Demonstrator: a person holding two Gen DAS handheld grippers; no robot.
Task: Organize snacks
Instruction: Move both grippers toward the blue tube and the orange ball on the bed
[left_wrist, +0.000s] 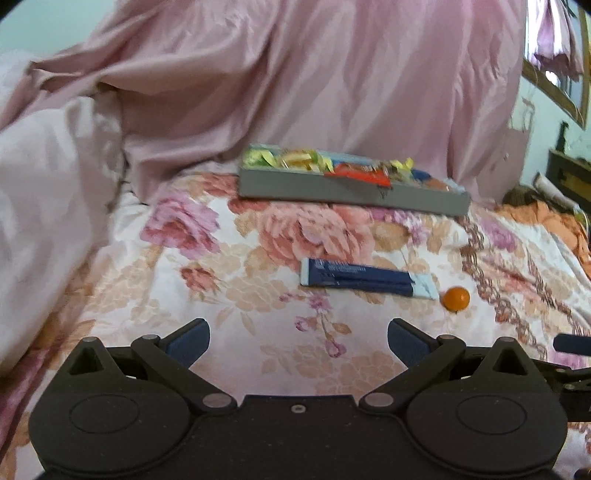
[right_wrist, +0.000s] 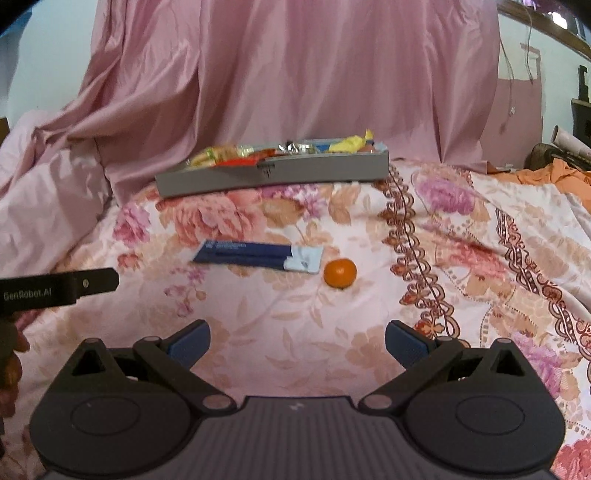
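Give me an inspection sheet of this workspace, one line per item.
Surface: floral bedsheet, rumpled.
Job's things: grey tray holding wrapped snacks, far side; blue packet lying flat mid-bed; small orange just beside its right end, apart from it.
Clutter: orange cloth at far right.
Grippers: left gripper open, empty; right gripper open, empty.
Cables: thin cord hanging on the wall.
Surroundings: pink drape behind the tray.

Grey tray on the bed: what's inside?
The long grey tray holds wrapped snacks: yellow, red-orange and silvery wrappers show above the rim. Its near wall hides whatever lies lower, so no count is possible.
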